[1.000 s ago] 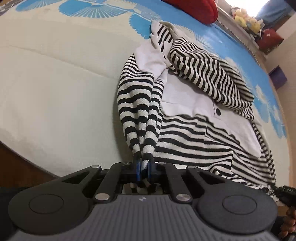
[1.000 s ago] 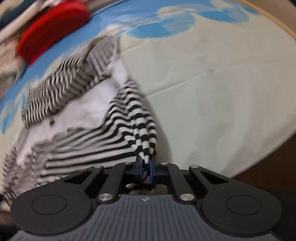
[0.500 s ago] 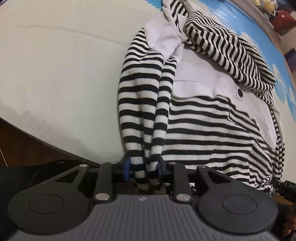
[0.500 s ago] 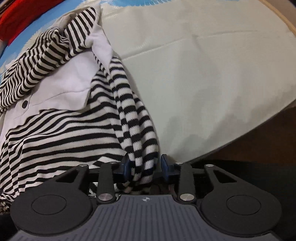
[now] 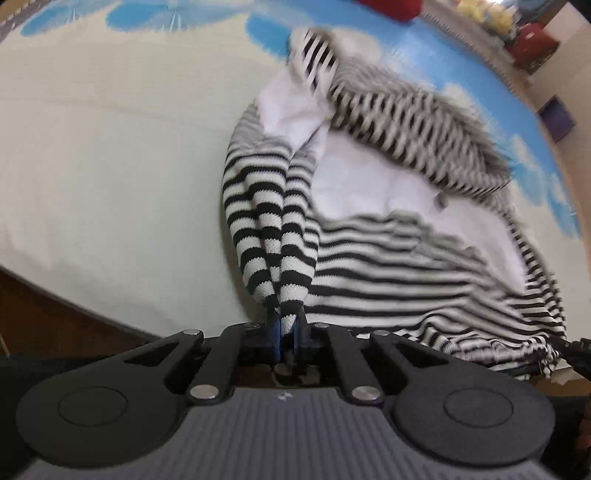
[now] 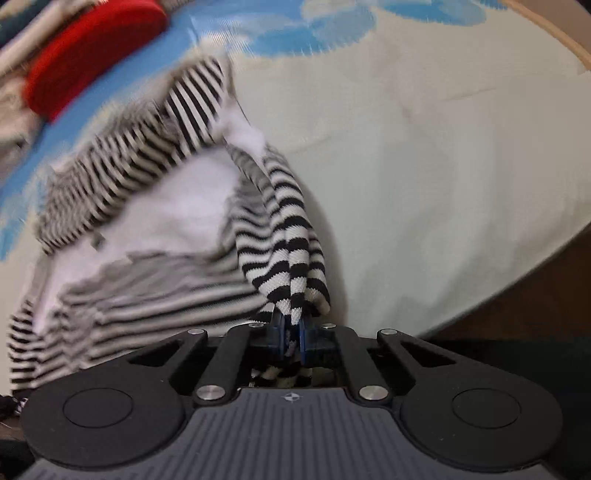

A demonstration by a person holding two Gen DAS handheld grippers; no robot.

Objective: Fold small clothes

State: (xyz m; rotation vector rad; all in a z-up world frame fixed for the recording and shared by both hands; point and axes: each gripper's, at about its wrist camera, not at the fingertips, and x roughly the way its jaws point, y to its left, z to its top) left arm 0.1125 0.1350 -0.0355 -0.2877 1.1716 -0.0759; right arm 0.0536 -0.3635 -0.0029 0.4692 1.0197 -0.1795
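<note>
Your left claw [image 5: 287, 338] is clamped tight on a bunched corner of the striped sweater [image 5: 388, 258], blue pads [image 5: 275, 338] pinching the knit with a bit of fabric poking out behind them. Your right claw [image 6: 291, 341] is the same: narrow, gripping another bunched striped corner [image 6: 295, 258], with fabric tucked behind the pads [image 6: 281, 341].

The sweater lies on the bed [image 5: 110, 166], near edge lifted off the sheet at both claws, the rest spread toward the far side. White panel [image 5: 369, 192] sits in the middle, with a dark button [image 5: 440, 201] on it. Striped part is folded over at the far end [image 6: 147, 155]. Much of the fabric is motion-blurred in both views.

Bedsheet is cream with blue prints [image 6: 332, 29] at the far side. Red cushion [image 6: 88, 48] sits far left in the right wrist view. Brown floor [image 5: 55, 317] shows below the bed edge.
</note>
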